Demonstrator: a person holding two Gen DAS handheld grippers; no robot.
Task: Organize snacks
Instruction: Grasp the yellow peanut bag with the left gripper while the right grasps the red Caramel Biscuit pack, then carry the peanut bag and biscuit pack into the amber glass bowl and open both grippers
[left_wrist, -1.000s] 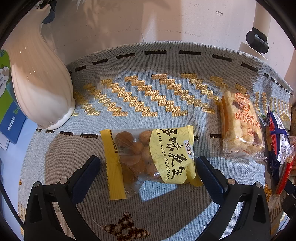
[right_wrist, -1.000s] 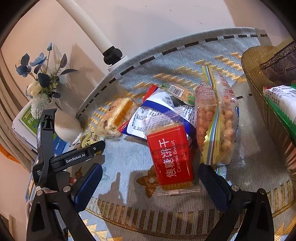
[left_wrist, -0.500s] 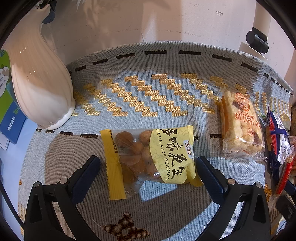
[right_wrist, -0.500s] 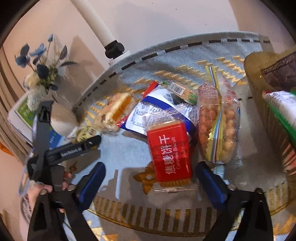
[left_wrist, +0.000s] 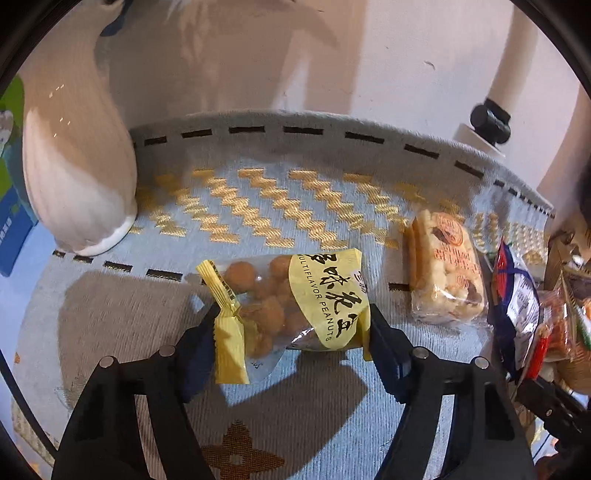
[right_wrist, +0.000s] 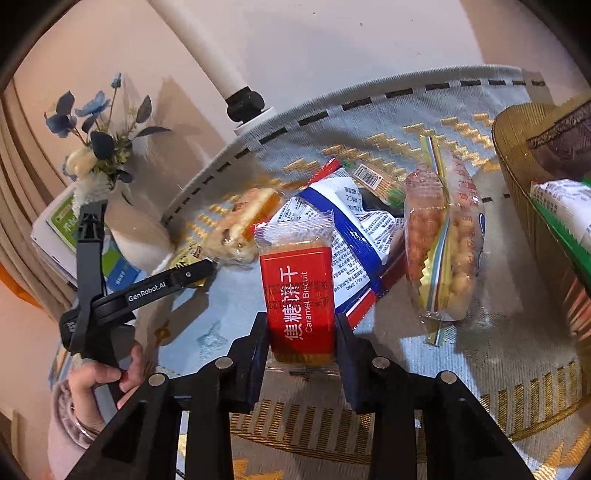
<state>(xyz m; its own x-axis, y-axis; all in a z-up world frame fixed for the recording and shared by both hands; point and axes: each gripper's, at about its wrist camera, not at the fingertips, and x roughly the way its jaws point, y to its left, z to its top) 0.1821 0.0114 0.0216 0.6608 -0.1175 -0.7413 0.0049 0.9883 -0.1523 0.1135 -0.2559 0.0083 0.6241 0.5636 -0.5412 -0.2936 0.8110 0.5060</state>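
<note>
My left gripper (left_wrist: 291, 328) is shut on a yellow bag of multiflavor peanuts (left_wrist: 295, 306), crumpling it and holding it just above the grey patterned cloth (left_wrist: 258, 199). My right gripper (right_wrist: 301, 332) is shut on a red caramel biscuit pack (right_wrist: 299, 291) and holds it raised, tilted toward the camera. A puffed rice cake pack (left_wrist: 447, 273) lies to the right of the peanuts. A blue and white packet (right_wrist: 351, 236) and a clear bag of coated nuts (right_wrist: 443, 251) lie behind the biscuit pack.
A white ribbed vase (left_wrist: 77, 166) stands at the left on the cloth, with blue flowers (right_wrist: 96, 129). A golden basket (right_wrist: 535, 206) holding snack packs is at the right. A white pole with a black clamp (right_wrist: 243, 103) stands by the wall. Booklets (right_wrist: 62, 218) lie behind the vase.
Both grippers have closed from wide open: the left on the peanut bag, the right on the caramel biscuit pack. Both packs are now lifted a little off the cloth.
</note>
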